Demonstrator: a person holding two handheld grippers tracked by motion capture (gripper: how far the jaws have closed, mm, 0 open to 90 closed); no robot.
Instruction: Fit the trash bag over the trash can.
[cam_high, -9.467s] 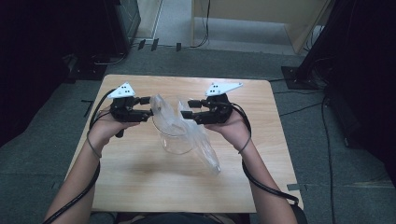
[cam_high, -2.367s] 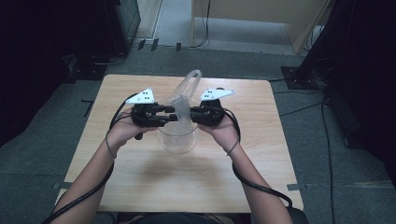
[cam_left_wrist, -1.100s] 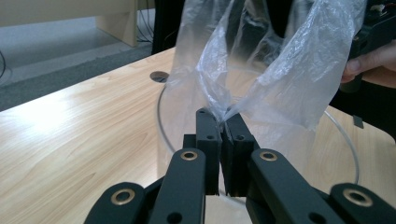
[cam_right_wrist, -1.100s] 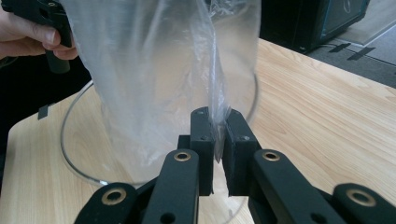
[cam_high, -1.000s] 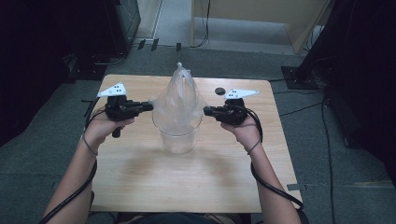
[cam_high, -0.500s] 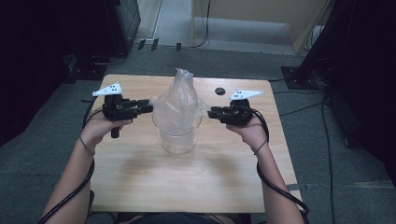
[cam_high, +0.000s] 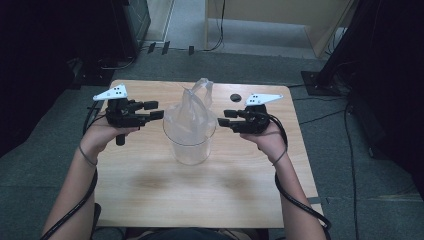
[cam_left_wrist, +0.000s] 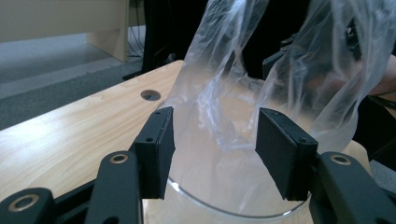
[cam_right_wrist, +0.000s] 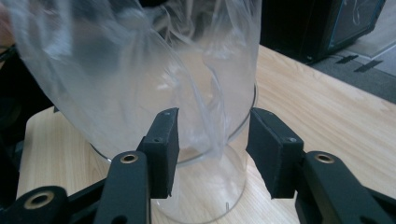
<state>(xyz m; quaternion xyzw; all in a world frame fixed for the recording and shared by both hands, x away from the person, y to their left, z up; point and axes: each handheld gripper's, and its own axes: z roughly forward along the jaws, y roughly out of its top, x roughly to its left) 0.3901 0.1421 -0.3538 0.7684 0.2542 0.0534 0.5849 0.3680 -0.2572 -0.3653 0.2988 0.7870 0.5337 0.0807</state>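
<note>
A clear plastic bag (cam_high: 190, 117) is standing in a glass jar (cam_high: 189, 145) at the middle of the table (cam_high: 150, 195). The left gripper (cam_high: 152, 110) and right gripper (cam_high: 222, 117) are flanking it, jaws having just been opening, released, apparently clear of the film.

Premises present as a laboratory or test room: a lone light-wood table (cam_high: 150, 200) stands on grey carpet (cam_high: 45, 170), cables (cam_high: 320, 117) trail over the floor, dark equipment cabinets (cam_high: 127, 22) line the back, and a black stand base (cam_high: 325, 82) sits beside the table.
</note>
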